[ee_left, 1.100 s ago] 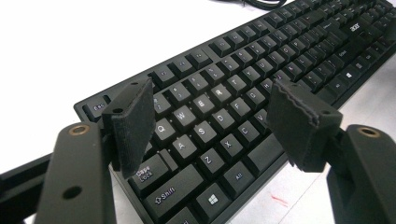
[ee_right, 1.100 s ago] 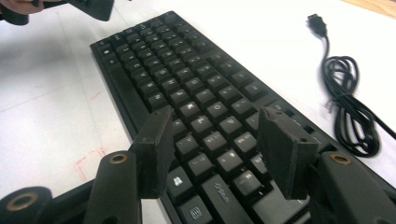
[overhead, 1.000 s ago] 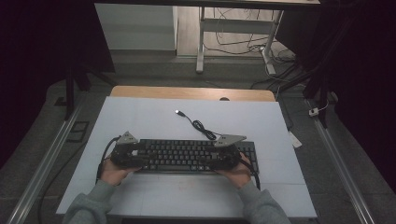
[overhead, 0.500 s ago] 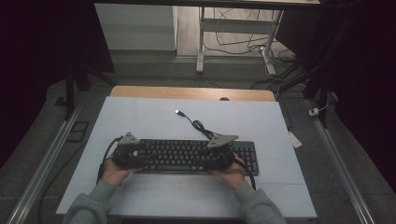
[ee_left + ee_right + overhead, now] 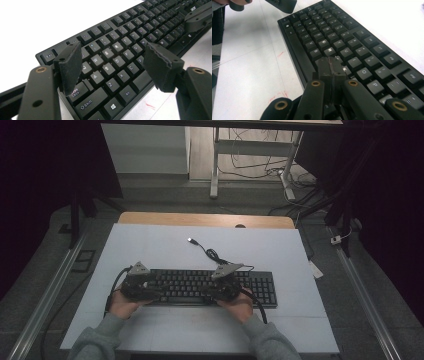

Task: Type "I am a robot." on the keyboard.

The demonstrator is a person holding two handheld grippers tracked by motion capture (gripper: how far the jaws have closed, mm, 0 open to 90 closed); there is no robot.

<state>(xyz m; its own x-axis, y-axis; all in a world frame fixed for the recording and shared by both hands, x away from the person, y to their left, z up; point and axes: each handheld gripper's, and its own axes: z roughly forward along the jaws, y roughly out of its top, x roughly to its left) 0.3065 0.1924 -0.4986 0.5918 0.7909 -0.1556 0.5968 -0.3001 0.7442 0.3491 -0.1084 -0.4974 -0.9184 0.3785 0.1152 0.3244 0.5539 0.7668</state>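
The right claw, pressed together into one tip, hovers over the keyboard to poke keys; the left claw stays spread above it.

Keyboard along the counter's near edge

The keyboard lies on the counter, closer to its near edge. Its cable runs behind it toward the counter's middle. The left tool sits over its left end, the right tool over its middle.

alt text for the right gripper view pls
The right gripper, its two black jaws shut together with nothing between them, hangs over the middle letter keys of a black keyboard on a white table. The left gripper hangs over the keyboard's far end.
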